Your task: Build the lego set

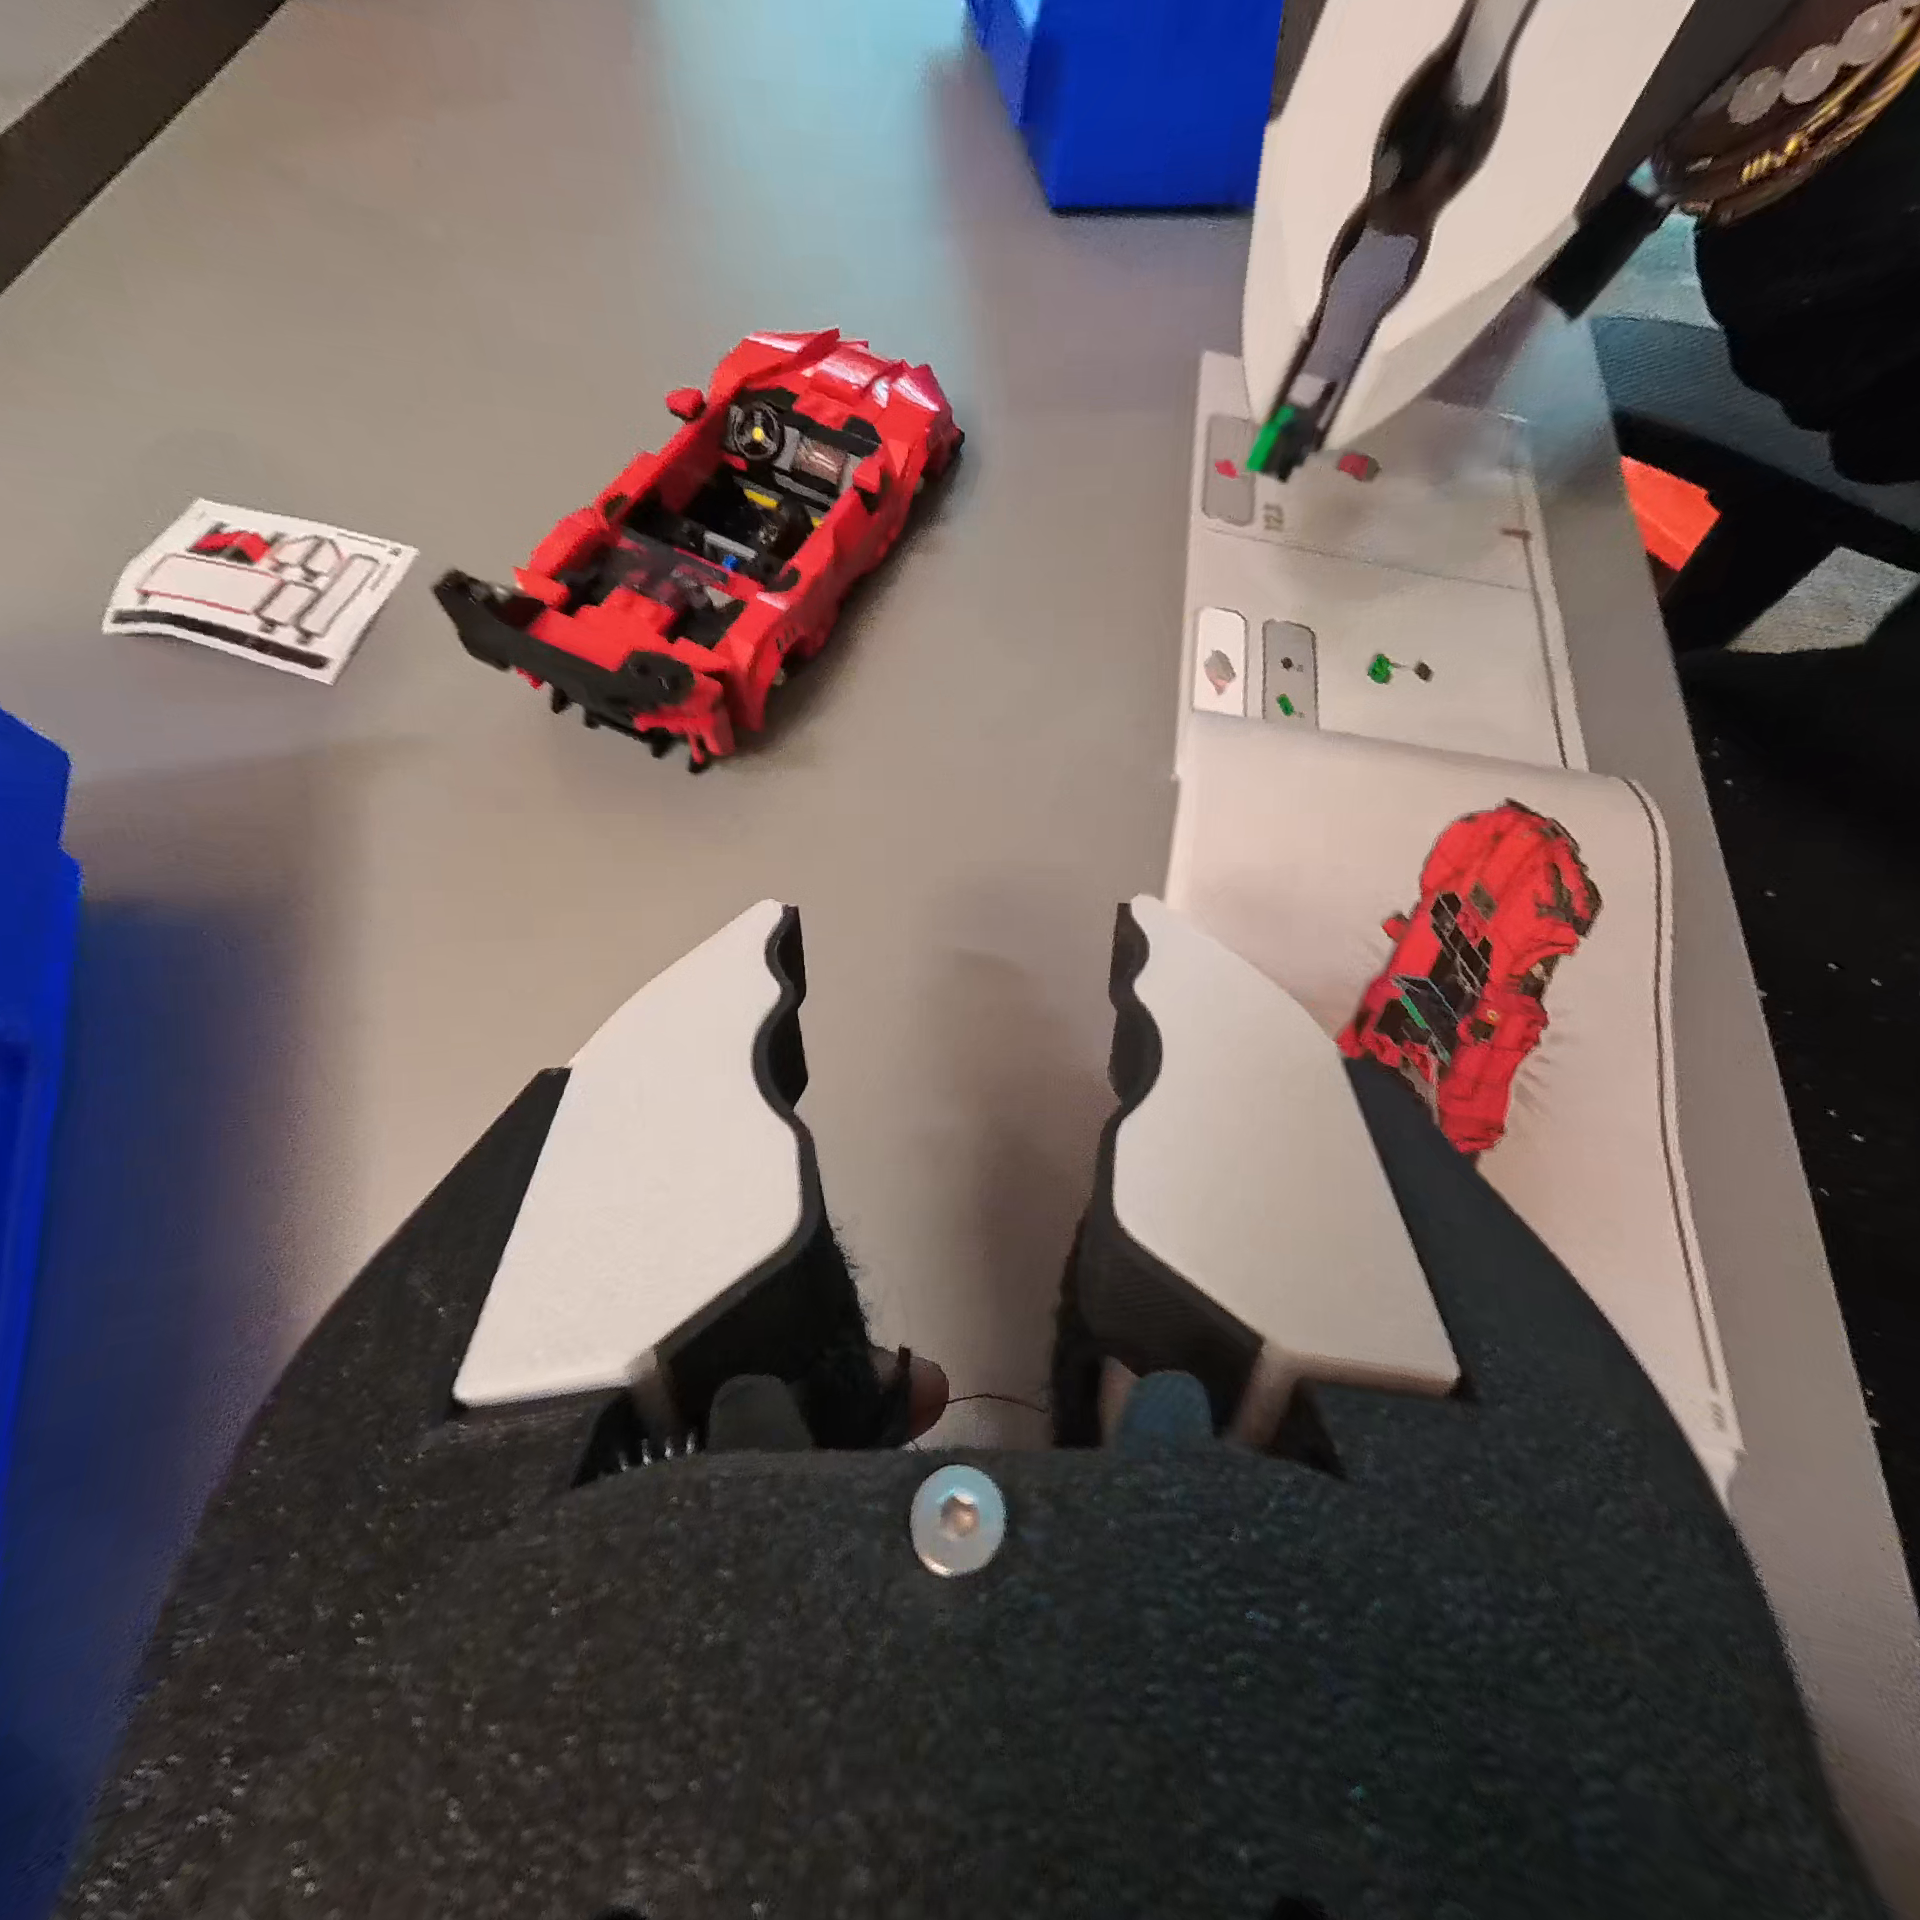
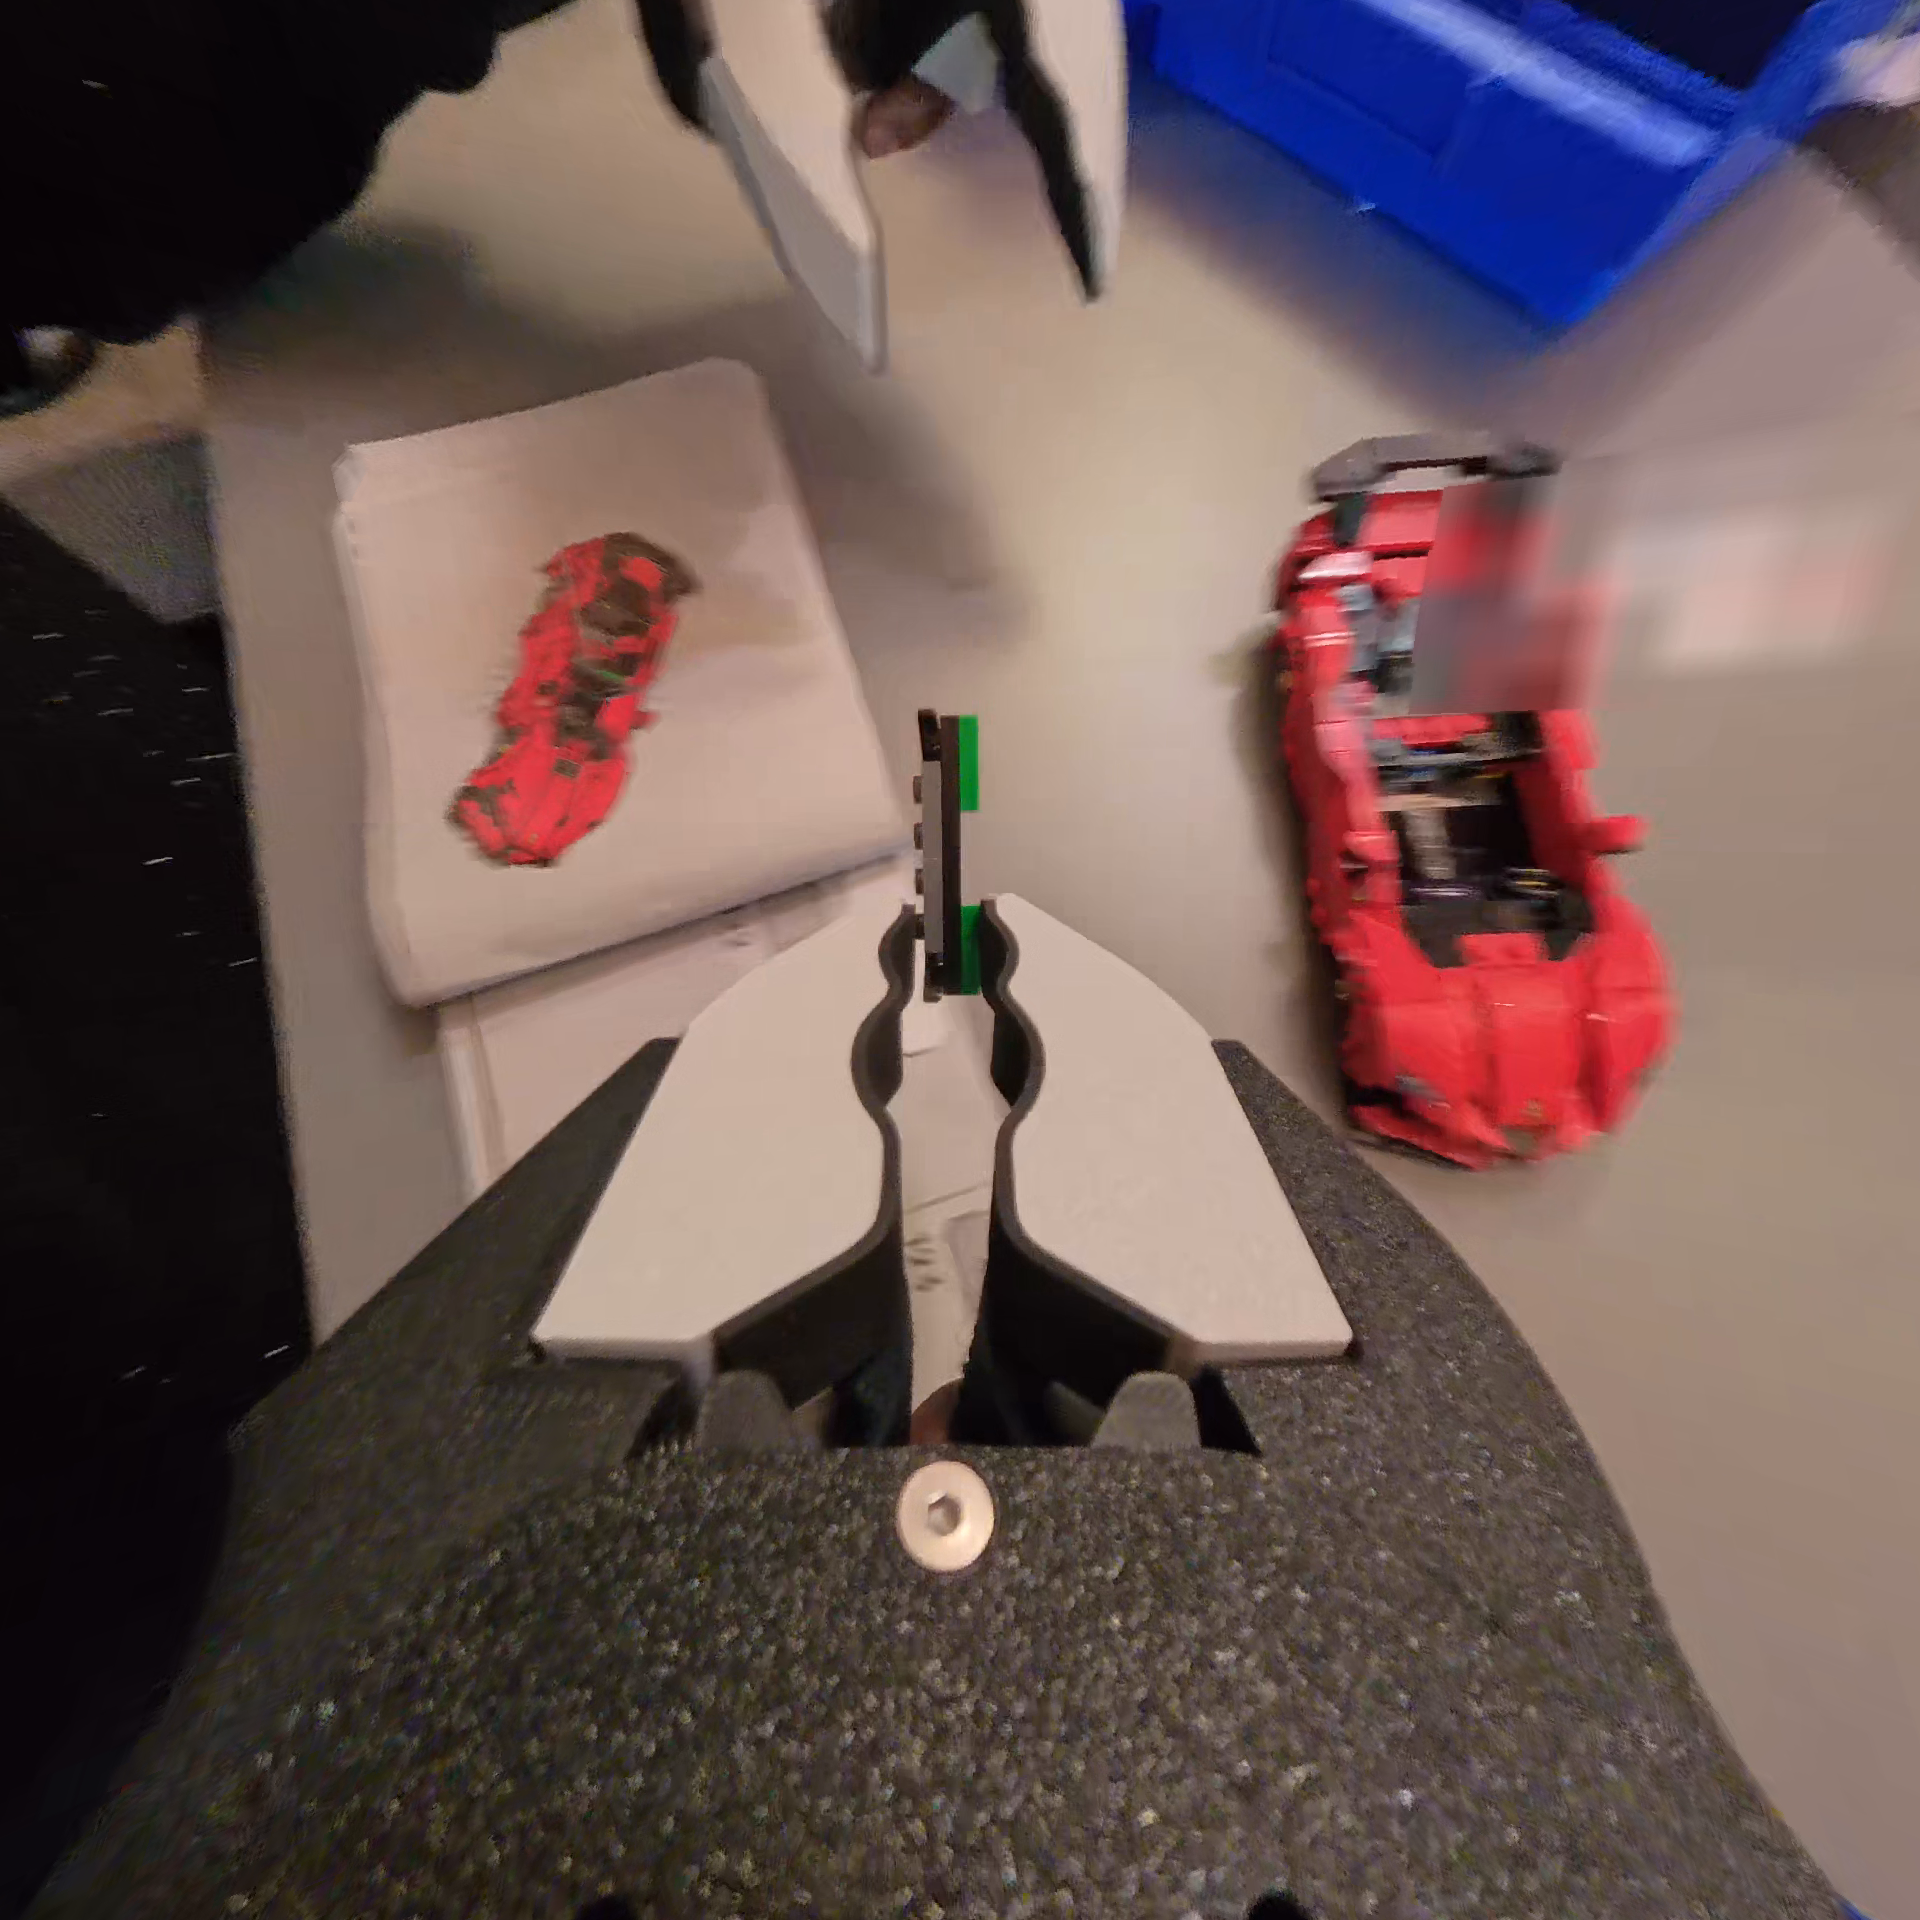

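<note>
A part-built red lego car (image 1: 717, 540) with a black rear wing lies on the grey table (image 1: 520, 260), apart from both grippers. It also shows in the right wrist view (image 2: 1455, 883). My left gripper (image 1: 956, 925) is open and empty, above the table beside the instruction booklet (image 1: 1382, 623). My right gripper (image 2: 951, 914) is shut on a thin black and green plate piece (image 2: 945, 831) that stands upright out of the fingertips. In the left wrist view the right gripper (image 1: 1294, 436) holds the piece (image 1: 1273, 442) over the booklet's far page. The open left gripper (image 2: 977, 322) shows at the top.
A sticker sheet (image 1: 260, 587) lies left of the car. Blue bins stand at the back (image 1: 1132, 104) and at the left edge (image 1: 31, 1039); one shows in the right wrist view (image 2: 1455, 135). The booklet (image 2: 582, 675) lies along the table's edge, with dark floor (image 1: 1818, 935) beyond. The left gripper's tips are roughly 15 cm from the right gripper's.
</note>
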Demonstrator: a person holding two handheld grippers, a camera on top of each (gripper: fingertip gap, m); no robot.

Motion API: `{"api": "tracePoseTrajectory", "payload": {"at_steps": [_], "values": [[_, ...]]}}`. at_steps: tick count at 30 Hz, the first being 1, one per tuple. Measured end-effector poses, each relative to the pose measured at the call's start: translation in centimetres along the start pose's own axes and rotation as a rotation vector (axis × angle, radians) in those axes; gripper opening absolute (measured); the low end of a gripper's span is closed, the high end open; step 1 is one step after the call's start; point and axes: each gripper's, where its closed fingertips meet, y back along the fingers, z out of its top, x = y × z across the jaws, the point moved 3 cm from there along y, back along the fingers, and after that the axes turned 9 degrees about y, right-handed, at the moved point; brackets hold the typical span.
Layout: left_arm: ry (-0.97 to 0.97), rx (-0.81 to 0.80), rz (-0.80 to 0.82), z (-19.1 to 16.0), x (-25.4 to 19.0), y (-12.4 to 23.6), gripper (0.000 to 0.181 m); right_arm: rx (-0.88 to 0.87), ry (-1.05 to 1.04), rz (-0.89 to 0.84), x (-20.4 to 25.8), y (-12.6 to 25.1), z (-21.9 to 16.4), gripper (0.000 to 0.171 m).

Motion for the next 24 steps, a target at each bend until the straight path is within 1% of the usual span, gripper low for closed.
{"api": "tracePoseTrajectory", "payload": {"at_steps": [2,4,5,7,10,13,15,19,24], "values": [[0.017,0.006,0.034,0.8,0.7,-0.5,0.054,0.018,-0.001,-0.155,-3.6,0.9,0.6,0.012],[0.048,0.024,0.075,1.1,0.9,-0.9,0.04,0.084,-0.033,-0.331,-8.2,1.9,0.7,0.012],[0.052,0.026,0.078,1.3,0.7,-1.1,0.031,0.14,-0.038,-0.391,-10.4,2.2,0.4,0.012],[0.04,0.009,0.059,1.6,-0.2,-1.8,0.016,0.258,-0.074,-0.446,-13.9,1.8,-0.7,0.012],[0.007,0.048,0.031,1.3,-1.0,-3.5,0.012,0.394,-0.155,-0.38,-16.5,0.1,-2.9,0.012],[-0.039,0.142,0.058,0.4,-0.7,-4.6,0.011,0.47,-0.147,-0.333,-17.4,-1.2,-4.6,0.012],[-0.046,0.147,0.06,0.5,-0.6,-4.6,0.012,0.503,-0.14,-0.293,-17.4,-2.0,-5.5,0.012],[-0.003,0.069,0.053,1.1,-0.5,-3.3,0.012,0.491,-0.136,-0.257,-16.9,-3.0,-5.9,0.012],[-0.001,0.086,0.091,-0.2,-0.2,-1.9,0.012,0.468,-0.133,-0.231,-16.2,-3.0,-5.7,0.012]]}}
